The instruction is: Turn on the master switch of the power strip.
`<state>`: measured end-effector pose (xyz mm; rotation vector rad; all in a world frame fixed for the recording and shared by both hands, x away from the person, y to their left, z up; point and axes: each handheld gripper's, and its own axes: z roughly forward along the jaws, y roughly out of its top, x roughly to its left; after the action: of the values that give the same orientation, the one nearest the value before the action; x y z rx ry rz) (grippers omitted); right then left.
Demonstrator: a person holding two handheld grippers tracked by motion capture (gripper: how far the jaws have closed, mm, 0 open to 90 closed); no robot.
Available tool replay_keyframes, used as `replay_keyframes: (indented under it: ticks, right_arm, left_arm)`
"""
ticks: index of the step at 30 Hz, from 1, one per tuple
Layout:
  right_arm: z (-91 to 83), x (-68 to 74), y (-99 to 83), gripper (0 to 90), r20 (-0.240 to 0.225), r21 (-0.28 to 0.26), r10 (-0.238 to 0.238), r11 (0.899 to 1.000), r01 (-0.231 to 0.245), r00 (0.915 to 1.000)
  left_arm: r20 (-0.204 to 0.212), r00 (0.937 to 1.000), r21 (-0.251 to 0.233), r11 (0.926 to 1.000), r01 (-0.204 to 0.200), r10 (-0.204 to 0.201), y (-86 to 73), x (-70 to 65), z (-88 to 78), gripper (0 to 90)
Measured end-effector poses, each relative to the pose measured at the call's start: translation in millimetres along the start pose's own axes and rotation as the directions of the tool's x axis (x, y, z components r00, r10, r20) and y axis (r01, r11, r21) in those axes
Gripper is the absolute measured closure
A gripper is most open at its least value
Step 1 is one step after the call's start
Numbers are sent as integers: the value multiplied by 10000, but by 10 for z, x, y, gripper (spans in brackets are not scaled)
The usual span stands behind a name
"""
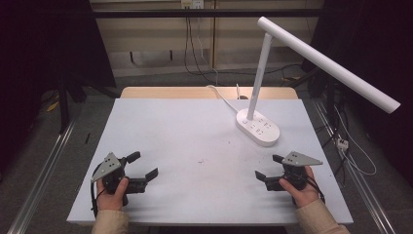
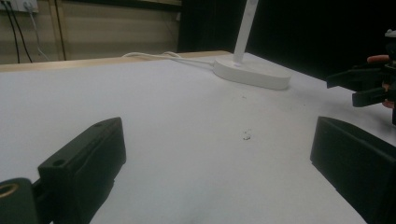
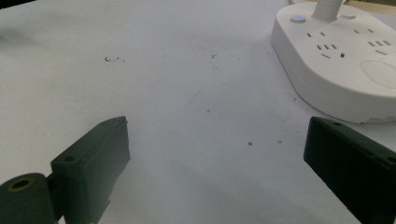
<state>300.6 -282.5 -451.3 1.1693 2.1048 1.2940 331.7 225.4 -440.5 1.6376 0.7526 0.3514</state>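
On the white table (image 1: pixel 195 126), left gripper (image 1: pixel 144 165) and right gripper (image 1: pixel 267 166) both wide open, empty; lamp base (image 3: pixel 345 70) sockets, perhaps five, plain up close.

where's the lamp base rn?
High view: the lamp base sits on the table, far right, ahead of the right gripper; its cord runs off the far edge.

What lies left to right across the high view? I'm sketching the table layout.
Left gripper → lamp base → right gripper, all on the white table.
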Motion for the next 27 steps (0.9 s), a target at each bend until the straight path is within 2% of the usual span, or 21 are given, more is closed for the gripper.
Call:
replay_keyframes:
  ticks: [7, 8, 11, 27]
  right_arm:
    - [-49, -5, -24, 67, 9, -52, -63, 10000, 64, 10000]
    - [-56, -6, -26, 67, 13, -46, -62, 10000, 62, 10000]
    - [-82, -9, -38, 67, 14, -78, 5, 10000, -5, 10000]
    - [-197, -26, -98, 68, 45, -179, 51, 9998, -50, 10000]
  left_arm:
    - [-28, 10000, 1, 10000, -6, 6, -2, 7, -1, 29]
    - [-25, 9999, 81, 9999, -111, 111, -2, 14, -3, 29]
    - [-4, 10000, 22, 10000, 15, -15, -6, 3, 8, 29]
    - [-3, 10000, 151, 9999, -42, 42, -19, -4, 28, 30]
